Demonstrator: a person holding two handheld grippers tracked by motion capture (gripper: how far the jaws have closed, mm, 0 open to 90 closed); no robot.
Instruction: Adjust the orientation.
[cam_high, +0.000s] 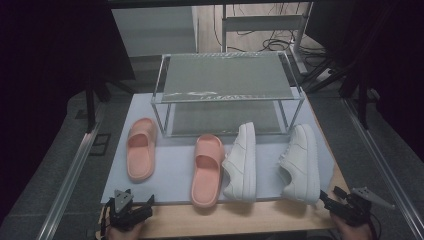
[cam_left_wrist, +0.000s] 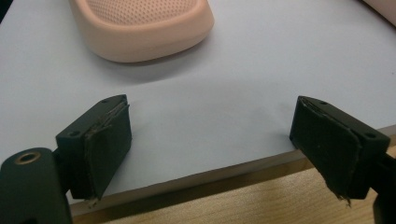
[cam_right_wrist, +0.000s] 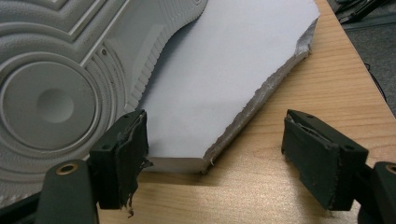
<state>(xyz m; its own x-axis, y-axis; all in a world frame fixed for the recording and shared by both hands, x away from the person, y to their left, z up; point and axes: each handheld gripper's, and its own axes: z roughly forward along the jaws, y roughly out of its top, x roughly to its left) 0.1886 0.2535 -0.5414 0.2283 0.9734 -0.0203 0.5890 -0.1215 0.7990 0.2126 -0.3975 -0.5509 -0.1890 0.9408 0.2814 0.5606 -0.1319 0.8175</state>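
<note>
Right gripper (cam_high: 334, 204): jaws spread wide, nothing between them, at the near right corner of the tabletop (cam_high: 250, 222), just beside the heel of the right white sneaker (cam_high: 301, 162). In the right gripper view its pale ribbed sole with concentric rings faces the camera; it lies on a pale grey mat (cam_right_wrist: 233, 70).

Left gripper (cam_high: 131, 210): jaws spread, empty, near a pink slide (cam_left_wrist: 140, 28).

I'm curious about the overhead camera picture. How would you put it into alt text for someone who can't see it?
Two pink slides and two white sneakers lie in a row on a pale mat, before a clear two-level rack. At the wooden table's near edge, a left gripper and right gripper rest with fingers open, holding nothing.
</note>
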